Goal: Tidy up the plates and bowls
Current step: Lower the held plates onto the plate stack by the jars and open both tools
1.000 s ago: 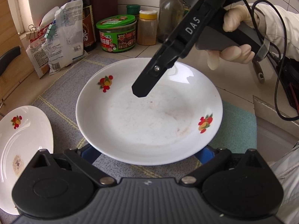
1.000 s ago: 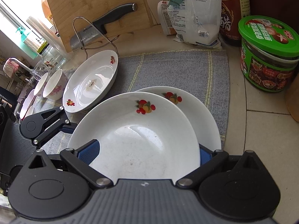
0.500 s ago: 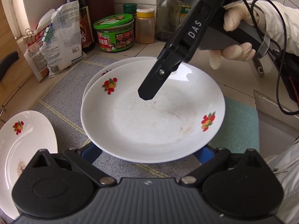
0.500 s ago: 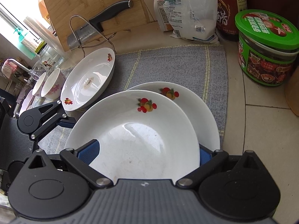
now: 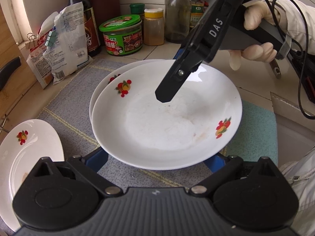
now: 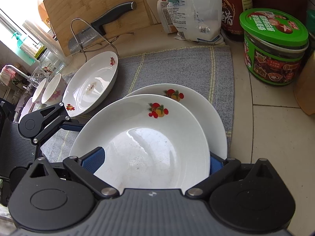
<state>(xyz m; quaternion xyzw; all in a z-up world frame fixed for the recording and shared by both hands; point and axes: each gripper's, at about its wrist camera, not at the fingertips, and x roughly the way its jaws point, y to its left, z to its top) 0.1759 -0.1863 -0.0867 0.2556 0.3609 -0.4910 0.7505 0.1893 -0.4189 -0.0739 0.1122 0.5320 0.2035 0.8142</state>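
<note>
A white plate with fruit prints (image 5: 167, 125) hangs level just above a matching plate (image 5: 110, 74) that lies on the grey mat (image 5: 69, 106). My right gripper (image 5: 169, 90) is turned on its side and shut on the upper plate's far rim, one finger inside the dish and the other beneath it. In the right wrist view that plate (image 6: 149, 143) fills the space between the right gripper (image 6: 153, 162) fingers, with the lower plate (image 6: 196, 102) behind. My left gripper (image 5: 157, 159) stands open, both blue fingers under the plate's near rim.
A third fruit-print plate (image 6: 92, 84) leans at the mat's left, with small bowls (image 6: 51, 90) beyond it. A knife (image 6: 110, 13) rests on a wire rack against a wooden board. A green-lidded jar (image 6: 273, 47), bags and bottles line the back. A gloved hand (image 5: 258, 39) holds the right gripper.
The held plate has shifted off the plate beneath, whose far-left rim now shows. Both grippers moved along with it; neither grip changed.
</note>
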